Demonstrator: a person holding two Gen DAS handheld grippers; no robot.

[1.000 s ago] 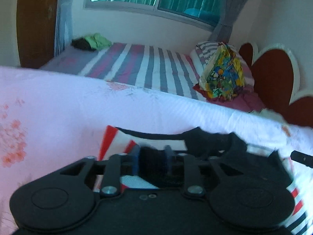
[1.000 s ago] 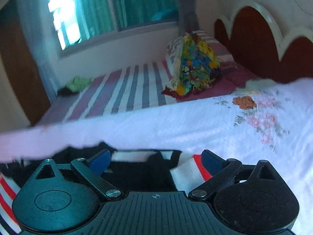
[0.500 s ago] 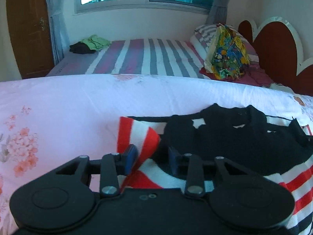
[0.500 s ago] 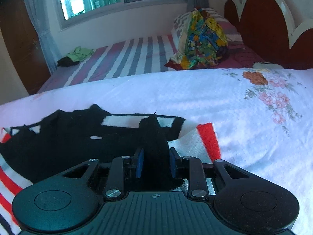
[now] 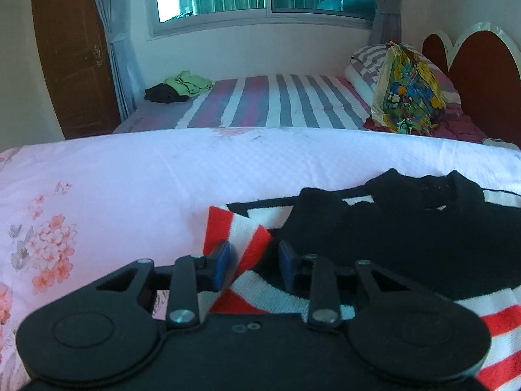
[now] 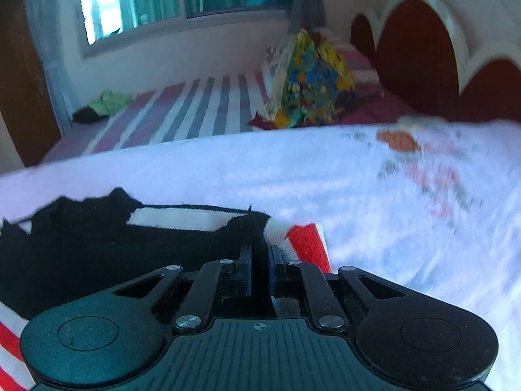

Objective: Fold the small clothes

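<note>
A small knit sweater (image 5: 407, 228), black with red and white stripes, lies on the pink floral bedspread (image 5: 114, 189). My left gripper (image 5: 254, 260) is partly open; a red-and-white folded corner (image 5: 241, 238) of the sweater lies between its blue pads, loose. In the right wrist view the sweater (image 6: 97, 244) lies to the left, and my right gripper (image 6: 259, 260) is shut on the black edge of it next to a red-and-white cuff (image 6: 302, 241).
Behind the near bed is a second bed with a striped sheet (image 5: 276, 104), a colourful bag (image 5: 407, 91) by the dark red headboard (image 5: 482, 75), and green and black clothes (image 5: 179, 88) at its far end. A wooden door (image 5: 71, 58) stands at the left.
My left gripper has opened and let go of the sweater, which now lies flat. My right gripper has closed on the sweater's black edge and shifted; its view is blurred by motion.
</note>
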